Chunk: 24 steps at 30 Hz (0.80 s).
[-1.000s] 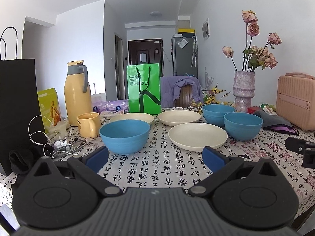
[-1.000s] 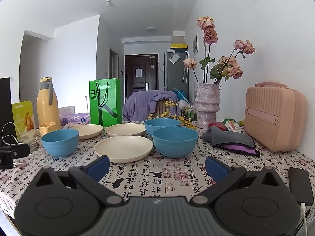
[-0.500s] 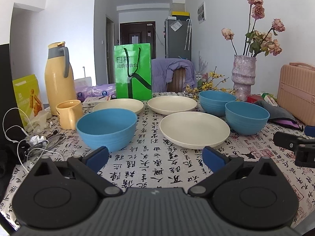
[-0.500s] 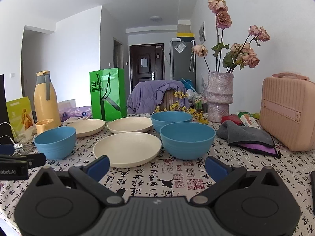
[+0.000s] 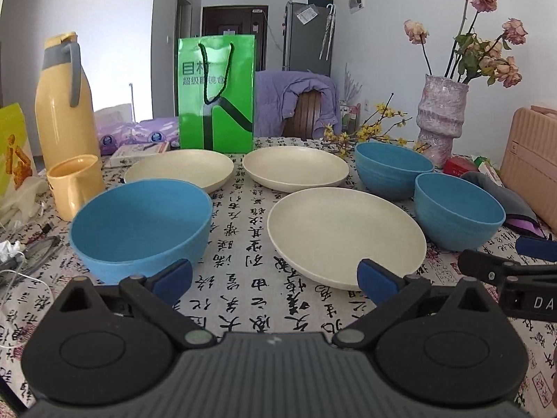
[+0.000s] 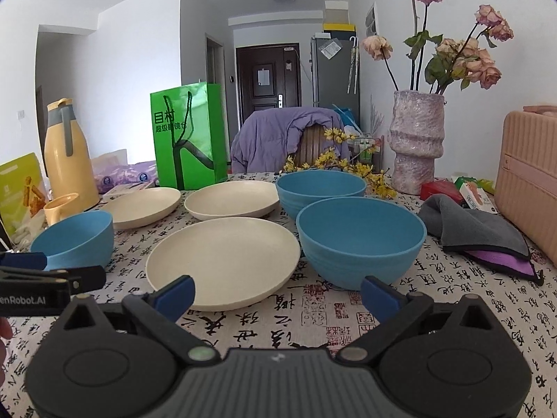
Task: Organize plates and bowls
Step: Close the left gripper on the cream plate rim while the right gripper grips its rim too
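We hold both tools low over the near edge of the calligraphy-printed tablecloth (image 5: pixel 243 230), and both are spread wide and empty: the left gripper (image 5: pixel 275 277) frames the gap between the near-left matte blue bowl (image 5: pixel 139 223) and the nearest cream shallow plate (image 5: pixel 344 233), while the right gripper (image 6: pixel 276 292) frames that same plate (image 6: pixel 222 259) and the near-right blue ribbed bowl (image 6: pixel 360 240). We judge the step in hand to be the approach for a first pick, with nothing stacked yet. To do it well we should settle one target per tool, bring one finger over a rim and the other outside it, and pinch the wall squarely; the plate's low, thin lip sits almost flat on the cloth, so it will need a shallow angle, whereas the bowls offer tall, steep walls that are easier to clamp. All the pieces look like light, matte moulded ware, probably slightly grippy and not fragile, the bowls ringed with faint ridges. Farther back lie two more cream plates (image 5: pixel 181 169) (image 5: pixel 296 170) side by side and a third blue bowl (image 5: pixel 393 169) just behind the near-right one. A yellow mug (image 5: pixel 75 184) stands just left of the near-left bowl, so we should lift that bowl clear of it.
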Available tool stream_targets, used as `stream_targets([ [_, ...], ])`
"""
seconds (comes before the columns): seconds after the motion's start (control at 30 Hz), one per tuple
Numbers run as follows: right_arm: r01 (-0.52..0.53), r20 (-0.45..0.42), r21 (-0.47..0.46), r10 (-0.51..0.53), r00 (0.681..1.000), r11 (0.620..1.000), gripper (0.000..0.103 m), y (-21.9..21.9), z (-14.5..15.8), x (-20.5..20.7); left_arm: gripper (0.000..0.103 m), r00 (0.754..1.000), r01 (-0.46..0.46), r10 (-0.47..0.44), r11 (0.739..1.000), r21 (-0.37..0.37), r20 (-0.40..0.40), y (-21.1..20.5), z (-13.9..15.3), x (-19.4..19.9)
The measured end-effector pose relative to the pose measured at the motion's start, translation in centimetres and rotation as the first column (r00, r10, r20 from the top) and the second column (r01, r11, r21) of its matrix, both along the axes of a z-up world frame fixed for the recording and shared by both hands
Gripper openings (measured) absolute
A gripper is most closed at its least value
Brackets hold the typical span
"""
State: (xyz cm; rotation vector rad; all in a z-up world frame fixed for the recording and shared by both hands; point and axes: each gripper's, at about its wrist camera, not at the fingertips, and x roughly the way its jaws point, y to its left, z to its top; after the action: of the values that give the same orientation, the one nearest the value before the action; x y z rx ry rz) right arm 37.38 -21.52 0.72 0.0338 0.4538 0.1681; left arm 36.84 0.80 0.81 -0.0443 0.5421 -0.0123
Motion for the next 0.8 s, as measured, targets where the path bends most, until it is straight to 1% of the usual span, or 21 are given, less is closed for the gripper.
stream_targets([
  [0.03,-0.001,-0.013,0.005,0.001,1.0,1.0,0.098,0.0,-0.2,0.8,0.102,1.0,0.001,-0.001,1.0,-0.016,-0.022,0.1,-0.2,0.9],
  [0.1,-0.011,-0.046,0.026,0.012,0.999,1.0,0.097,-0.1,-0.6,2.3,0.097,0.998,0.007,-0.01,0.999,-0.049,-0.057,0.3,-0.7,2.5],
  [0.13,-0.015,-0.061,0.038,0.017,0.998,0.999,0.097,-0.1,-0.9,3.0,0.096,0.997,0.01,-0.013,0.999,-0.054,-0.072,0.3,-0.9,3.3],
  [0.2,-0.017,-0.097,0.053,0.022,0.995,0.998,0.088,0.0,-1.4,4.5,0.087,0.995,0.006,-0.011,0.999,-0.045,-0.099,0.1,-1.5,4.8],
  [0.3,-0.017,-0.147,0.046,0.024,0.989,0.999,0.08,0.4,-2.0,6.6,0.079,0.99,0.005,-0.012,0.999,-0.049,-0.141,0.0,-2.2,6.8],
  [0.43,-0.02,-0.199,0.049,0.029,0.98,0.999,0.071,0.8,-2.9,8.8,0.077,0.985,-0.001,-0.008,0.999,-0.049,-0.171,-0.3,-3.0,9.0],
  [0.5,-0.016,-0.223,0.064,0.029,0.974,0.998,0.061,0.9,-3.3,9.8,0.073,0.983,0.008,-0.015,0.999,-0.04,-0.183,-0.6,-3.3,9.8],
  [0.57,-0.005,-0.24,0.081,0.024,0.971,0.997,0.057,0.8,-3.6,10.7,0.07,0.981,0.006,-0.01,1.0,-0.022,-0.193,-0.9,-3.6,10.3],
  [0.63,0.007,-0.252,0.09,0.016,0.967,0.996,0.053,0.8,-3.8,11.4,0.065,0.98,0.004,-0.007,1.0,-0.017,-0.201,-1.1,-3.8,10.9],
  [0.7,0.014,-0.261,0.09,0.01,0.965,0.996,0.047,0.9,-4.1,12.0,0.055,0.977,-0.001,-0.005,1.0,-0.027,-0.215,-1.1,-4.0,11.4],
  [0.73,0.016,-0.262,0.09,0.008,0.965,0.996,0.046,0.9,-4.1,12.2,0.054,0.975,-0.011,0.002,0.999,-0.037,-0.221,-1.0,-4.1,11.5],
  [0.8,0.021,-0.267,0.094,0.005,0.964,0.995,0.038,0.9,-4.3,12.6,0.046,0.973,-0.023,0.011,0.999,-0.047,-0.232,-0.9,-4.3,11.7],
])
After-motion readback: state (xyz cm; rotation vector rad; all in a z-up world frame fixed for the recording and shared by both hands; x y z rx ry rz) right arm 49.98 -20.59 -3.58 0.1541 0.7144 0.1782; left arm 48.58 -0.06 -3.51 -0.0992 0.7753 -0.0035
